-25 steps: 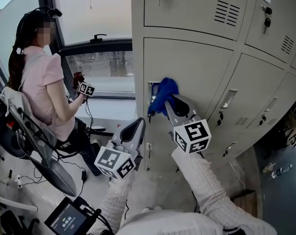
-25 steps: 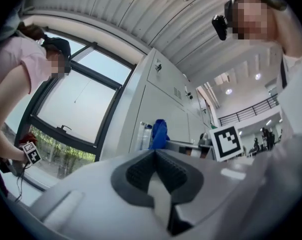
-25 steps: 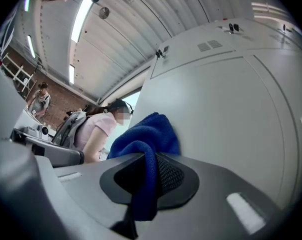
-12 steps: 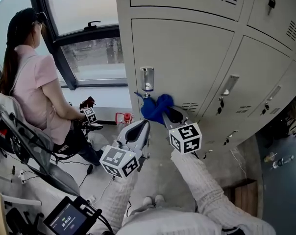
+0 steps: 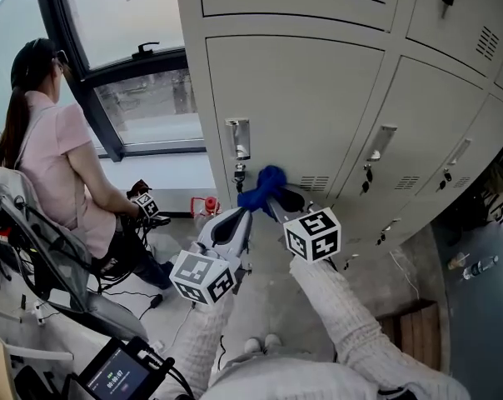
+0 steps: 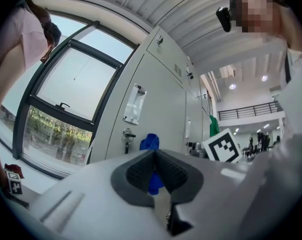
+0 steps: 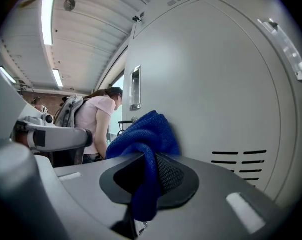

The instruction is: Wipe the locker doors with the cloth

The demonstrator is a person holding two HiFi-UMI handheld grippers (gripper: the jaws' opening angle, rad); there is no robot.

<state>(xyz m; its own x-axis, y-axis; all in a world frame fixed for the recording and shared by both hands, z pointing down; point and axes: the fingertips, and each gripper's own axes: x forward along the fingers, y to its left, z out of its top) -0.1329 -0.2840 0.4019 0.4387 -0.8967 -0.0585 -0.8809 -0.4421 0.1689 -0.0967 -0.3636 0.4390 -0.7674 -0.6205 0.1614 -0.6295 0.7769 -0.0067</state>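
Since the cloth [image 5: 262, 187] looks soft, light and floppy, the right gripper [image 7: 150, 160] has its jaws clamped on a bunched fold against the locker door [image 5: 301, 107]; the left gripper [image 6: 154, 159] has its jaws together, empty.

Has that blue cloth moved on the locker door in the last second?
Yes. The blue cloth has slid down the door: it was level with the handle plate, and now sits below it, beside the vent slots.
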